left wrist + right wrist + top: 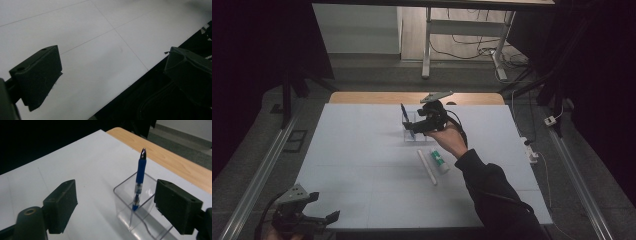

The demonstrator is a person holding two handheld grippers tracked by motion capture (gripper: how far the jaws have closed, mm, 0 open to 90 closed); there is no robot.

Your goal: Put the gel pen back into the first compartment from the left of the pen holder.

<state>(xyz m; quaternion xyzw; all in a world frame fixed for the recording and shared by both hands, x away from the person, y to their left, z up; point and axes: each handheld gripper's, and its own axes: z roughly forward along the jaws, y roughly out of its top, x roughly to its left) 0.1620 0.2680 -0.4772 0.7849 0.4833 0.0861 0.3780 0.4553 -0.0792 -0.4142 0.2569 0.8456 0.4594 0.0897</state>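
A blue pen (404, 116) (139, 182) stands tip up, leaning in a clear plastic holder (410, 132) (124, 185) near the far middle of the white table (362, 165). My right gripper (413, 128) (117, 197) hovers just beside and above the holder. Its jaws are open, with the holder and pen seen between them but untouched. My left gripper (319, 220) (112, 72) rests open over the near left table edge, nothing between its jaws.
A white stick (427, 167) and a small white tube with a green label (439, 161) lie on the table just this side of the holder. A wooden strip (175, 160) borders the far edge. Cables and a desk frame (427, 45) lie beyond.
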